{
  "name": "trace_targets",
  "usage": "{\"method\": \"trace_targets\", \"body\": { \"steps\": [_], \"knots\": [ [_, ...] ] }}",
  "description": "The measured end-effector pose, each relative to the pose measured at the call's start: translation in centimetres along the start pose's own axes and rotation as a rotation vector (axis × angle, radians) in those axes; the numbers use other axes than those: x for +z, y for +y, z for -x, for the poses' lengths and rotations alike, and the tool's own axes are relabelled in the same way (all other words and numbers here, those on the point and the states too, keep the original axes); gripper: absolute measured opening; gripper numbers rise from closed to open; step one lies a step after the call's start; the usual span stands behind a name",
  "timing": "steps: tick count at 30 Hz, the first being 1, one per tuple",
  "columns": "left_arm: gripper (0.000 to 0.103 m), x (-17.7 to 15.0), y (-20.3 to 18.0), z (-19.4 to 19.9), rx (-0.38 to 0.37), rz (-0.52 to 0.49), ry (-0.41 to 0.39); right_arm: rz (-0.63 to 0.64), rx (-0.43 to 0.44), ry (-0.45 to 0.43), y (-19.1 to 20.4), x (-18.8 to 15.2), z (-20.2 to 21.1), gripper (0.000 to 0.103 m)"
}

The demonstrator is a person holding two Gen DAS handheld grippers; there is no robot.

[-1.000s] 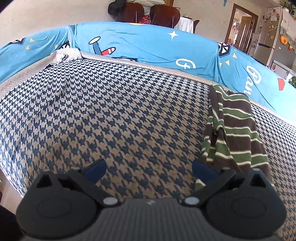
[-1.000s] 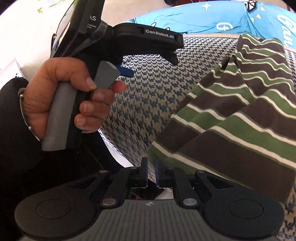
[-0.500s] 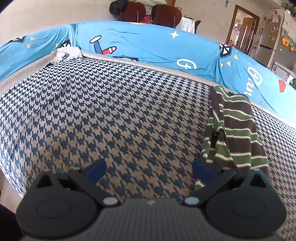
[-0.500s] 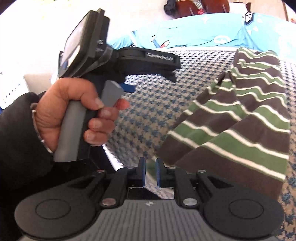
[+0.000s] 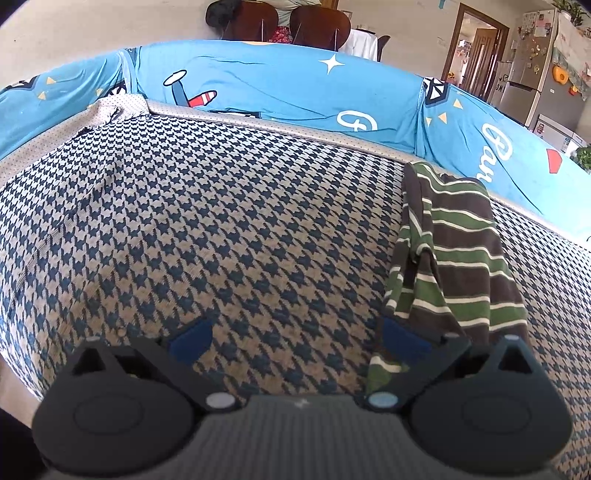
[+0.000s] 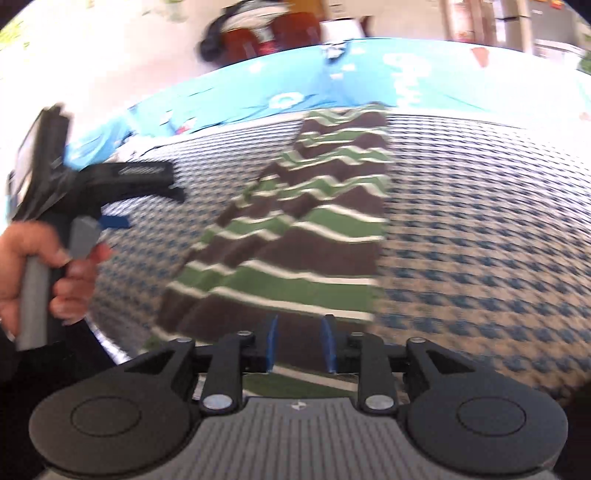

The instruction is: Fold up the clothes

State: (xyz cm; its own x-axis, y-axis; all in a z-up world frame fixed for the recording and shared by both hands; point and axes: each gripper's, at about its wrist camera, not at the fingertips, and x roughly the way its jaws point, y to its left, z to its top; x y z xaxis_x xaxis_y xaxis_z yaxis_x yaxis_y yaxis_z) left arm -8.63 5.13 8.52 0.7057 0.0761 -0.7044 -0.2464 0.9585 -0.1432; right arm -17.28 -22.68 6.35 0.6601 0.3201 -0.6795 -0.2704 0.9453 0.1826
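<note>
A brown and green striped garment [image 5: 454, 258] lies as a long narrow strip on the houndstooth cover [image 5: 221, 221], running from its near edge to the back. My left gripper [image 5: 295, 336] stands open above the cover, nothing between its fingers; its right finger hovers over the garment's near left corner. In the blurred right wrist view the garment [image 6: 306, 236] stretches straight ahead. My right gripper [image 6: 300, 347] is over its near end with jaws opening; the blue pads stand apart and press on nothing, the cloth showing below the gap.
Blue printed cushions [image 5: 277, 85] wall in the back and sides of the cover. A hand [image 6: 33, 258] grips the left tool's handle at the left of the right wrist view. Chairs [image 5: 295, 18] and a fridge [image 5: 535, 74] stand beyond.
The right gripper swung to the right, so the garment now sits straight ahead of it, and its jaws have parted from nearly shut. The left gripper has not moved.
</note>
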Motion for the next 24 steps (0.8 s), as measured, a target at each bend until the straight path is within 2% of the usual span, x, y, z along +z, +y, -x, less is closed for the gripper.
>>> {"method": "trace_targets", "body": {
  "steps": [4, 8, 10, 12, 13, 14, 17, 19, 24],
  "knots": [
    [0.103, -0.1, -0.3, -0.1, 0.000, -0.007, 0.001, -0.062, -0.042, 0.021, -1.8, -0.2, 0.1, 0.035],
    [0.103, -0.1, -0.6, -0.3, -0.012, -0.008, 0.001, -0.104, 0.013, 0.058, -2.3, -0.5, -0.5, 0.035],
    [0.103, 0.0, -0.7, -0.3, -0.035, -0.007, -0.003, -0.103, 0.013, 0.077, -2.3, -0.9, -1.0, 0.034],
    [0.103, 0.0, -0.8, -0.2, -0.060, -0.005, -0.011, -0.072, -0.026, 0.075, -2.0, -1.2, -1.2, 0.025],
    [0.103, 0.1, -1.0, -0.1, -0.074, -0.007, -0.016, -0.061, -0.050, 0.076, -1.9, -1.2, -1.2, 0.014],
    [0.103, 0.1, -1.2, -0.1, -0.089, -0.009, -0.020, -0.056, -0.068, 0.079, -2.0, -1.3, -1.1, 0.006],
    [0.103, 0.3, -1.9, -0.1, -0.105, -0.036, -0.035, -0.081, -0.105, 0.102, -2.5, -1.4, -0.9, 0.000],
    [0.103, 0.4, -2.4, -0.2, -0.118, -0.052, -0.039, -0.093, -0.141, 0.115, -2.8, -1.6, -0.7, 0.000],
    [0.103, 0.8, -3.8, -0.6, -0.200, -0.112, -0.039, -0.175, -0.078, 0.054, -4.0, -1.3, 0.8, 0.000]
  ]
}}
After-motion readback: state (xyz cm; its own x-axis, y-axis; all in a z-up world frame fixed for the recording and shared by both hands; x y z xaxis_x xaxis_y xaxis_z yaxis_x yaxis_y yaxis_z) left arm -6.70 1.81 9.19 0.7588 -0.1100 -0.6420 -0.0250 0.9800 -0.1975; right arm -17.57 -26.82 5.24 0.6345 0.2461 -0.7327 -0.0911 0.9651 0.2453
